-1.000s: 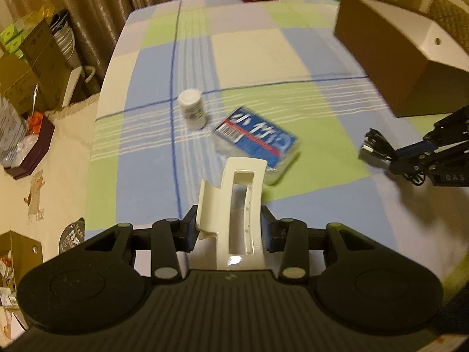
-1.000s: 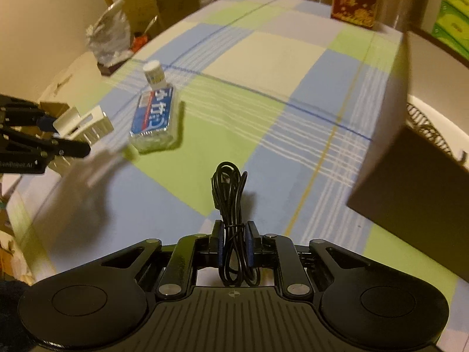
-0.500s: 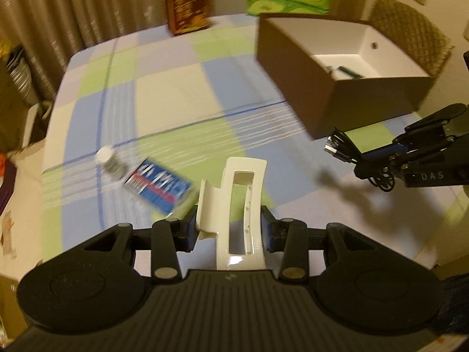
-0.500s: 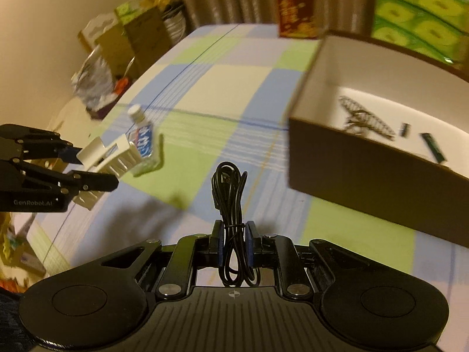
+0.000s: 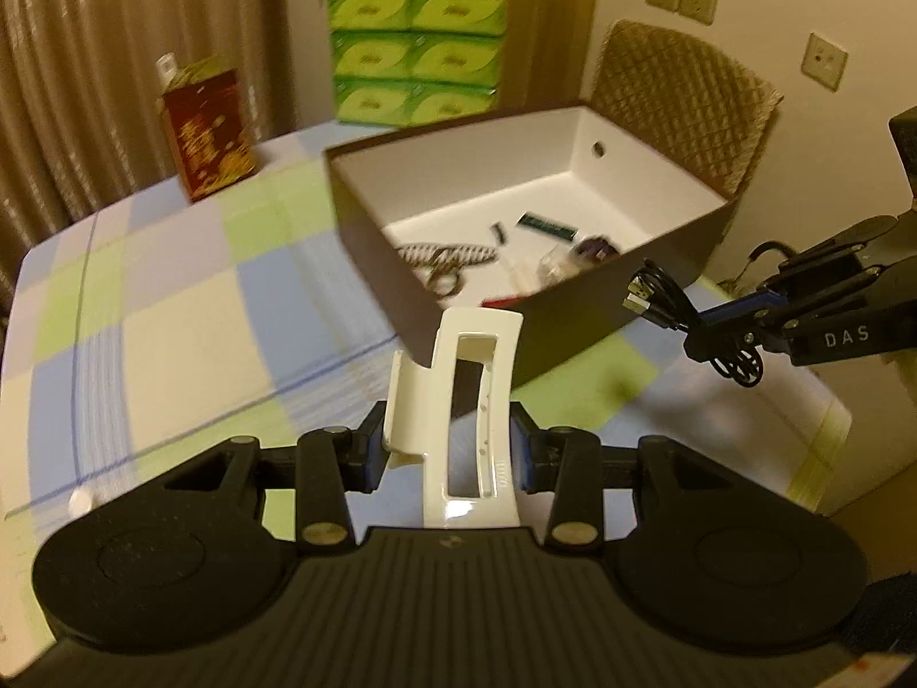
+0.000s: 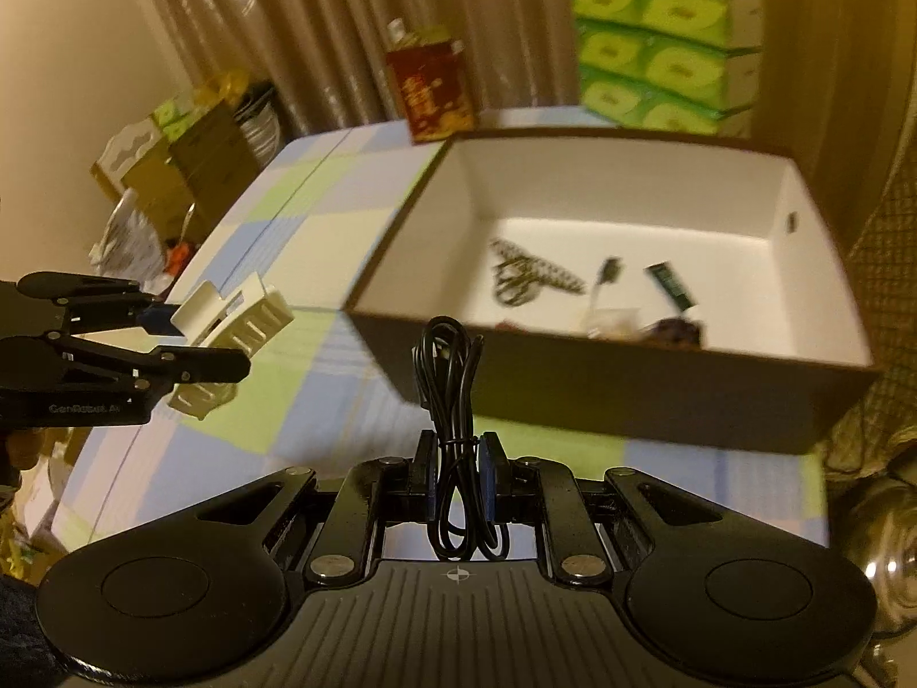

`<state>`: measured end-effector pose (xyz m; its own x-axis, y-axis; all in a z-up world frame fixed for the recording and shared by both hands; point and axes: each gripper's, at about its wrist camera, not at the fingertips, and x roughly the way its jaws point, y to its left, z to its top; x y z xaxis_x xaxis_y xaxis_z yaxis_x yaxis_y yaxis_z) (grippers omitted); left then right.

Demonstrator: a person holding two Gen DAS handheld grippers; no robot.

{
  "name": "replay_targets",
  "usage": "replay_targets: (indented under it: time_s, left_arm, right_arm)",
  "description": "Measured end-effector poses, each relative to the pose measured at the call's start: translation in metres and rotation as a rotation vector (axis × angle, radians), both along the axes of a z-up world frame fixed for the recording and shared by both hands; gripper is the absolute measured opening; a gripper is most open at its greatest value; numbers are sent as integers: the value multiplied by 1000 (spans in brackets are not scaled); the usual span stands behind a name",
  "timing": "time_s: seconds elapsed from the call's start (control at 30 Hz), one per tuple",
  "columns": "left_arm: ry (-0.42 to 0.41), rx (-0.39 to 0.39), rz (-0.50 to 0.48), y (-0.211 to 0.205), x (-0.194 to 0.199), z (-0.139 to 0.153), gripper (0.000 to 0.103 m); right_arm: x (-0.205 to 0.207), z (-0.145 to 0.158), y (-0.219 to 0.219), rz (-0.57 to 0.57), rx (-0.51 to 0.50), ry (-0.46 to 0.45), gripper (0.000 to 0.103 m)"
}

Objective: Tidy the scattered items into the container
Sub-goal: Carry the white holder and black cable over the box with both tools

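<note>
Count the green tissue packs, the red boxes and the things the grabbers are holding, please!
Green tissue packs: 6 showing
Red box: 1
Held things: 2, white hair clip and black cable
Total: 9

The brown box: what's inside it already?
Inside the brown box lie a zebra-striped hair clip, a dark green stick and a small dark piece. The near wall covers more items against it, unidentifiable.

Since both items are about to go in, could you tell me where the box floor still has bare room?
The box floor is bare along its far wall and in the far right corner beyond the green strip. The near half is crowded: scissors at left, with small clutter against the near wall.
</note>
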<state>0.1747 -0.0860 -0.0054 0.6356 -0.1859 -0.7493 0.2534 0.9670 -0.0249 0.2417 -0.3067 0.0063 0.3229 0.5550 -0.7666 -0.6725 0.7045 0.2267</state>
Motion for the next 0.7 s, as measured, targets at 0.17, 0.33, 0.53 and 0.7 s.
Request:
replay_targets:
  time_s: [0.17,0.33,0.53,0.7]
  left_arm:
    - [-39,-2,-33,-21,25,12,36]
    - [-79,14,-50,-42,59,22,36]
    - [-104,13,-49,-58,104,31,36]
    - [-77,6,-44,-73,143,24,36]
  right_arm:
    - [24,17,-20,-30,9,-51,11]
    - [57,31,-29,-54,1,-117,11]
    - [101,32,-28,-59,-39,-164,11]
    - [141,17,-21,-82,-104,-157,12]
